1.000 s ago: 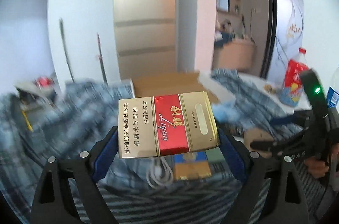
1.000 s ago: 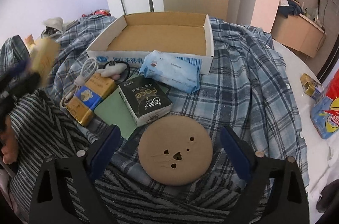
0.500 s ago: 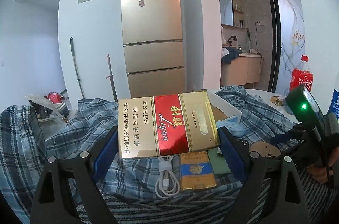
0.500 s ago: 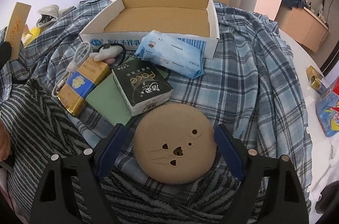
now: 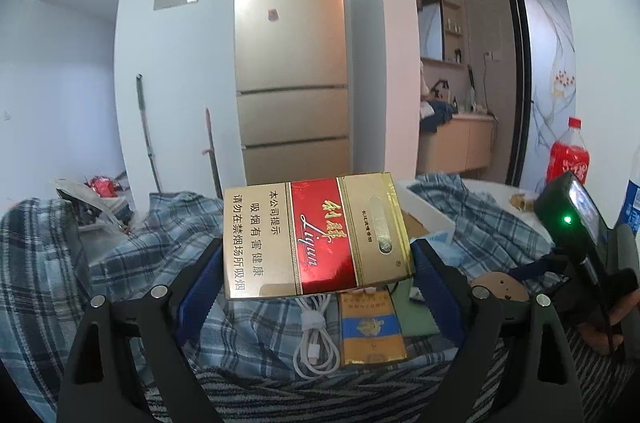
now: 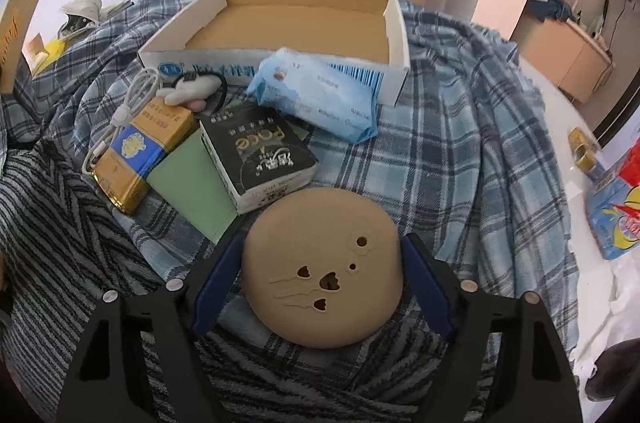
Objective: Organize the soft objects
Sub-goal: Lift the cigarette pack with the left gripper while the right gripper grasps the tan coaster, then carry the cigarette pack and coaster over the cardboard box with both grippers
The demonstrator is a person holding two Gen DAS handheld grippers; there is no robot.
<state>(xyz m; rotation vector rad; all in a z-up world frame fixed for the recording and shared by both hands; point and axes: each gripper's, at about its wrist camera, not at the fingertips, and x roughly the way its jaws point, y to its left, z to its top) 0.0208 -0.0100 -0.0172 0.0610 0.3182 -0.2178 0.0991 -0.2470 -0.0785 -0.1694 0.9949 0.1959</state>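
My left gripper (image 5: 316,263) is shut on a gold and red cigarette carton (image 5: 316,239) and holds it up in the air above the cloth-covered table. My right gripper (image 6: 322,279) has its blue pads on either side of a round tan disc (image 6: 320,263) with small cut-outs; the pads sit at its edges, touching or nearly so. An open cardboard box (image 6: 296,19) lies beyond, with a blue tissue pack (image 6: 320,95) leaning at its front wall.
On the plaid cloth (image 6: 460,151) lie a black tissue pack (image 6: 260,151), a green card (image 6: 192,183), a gold and blue carton (image 6: 144,151), a white cable (image 6: 132,103) and a plush hair tie (image 6: 192,91). A red bottle (image 5: 568,155) stands right.
My right gripper moved forward and closed in around the tan disc. My left gripper lifted the carton and tilted up, bringing the fridge and wall into view.
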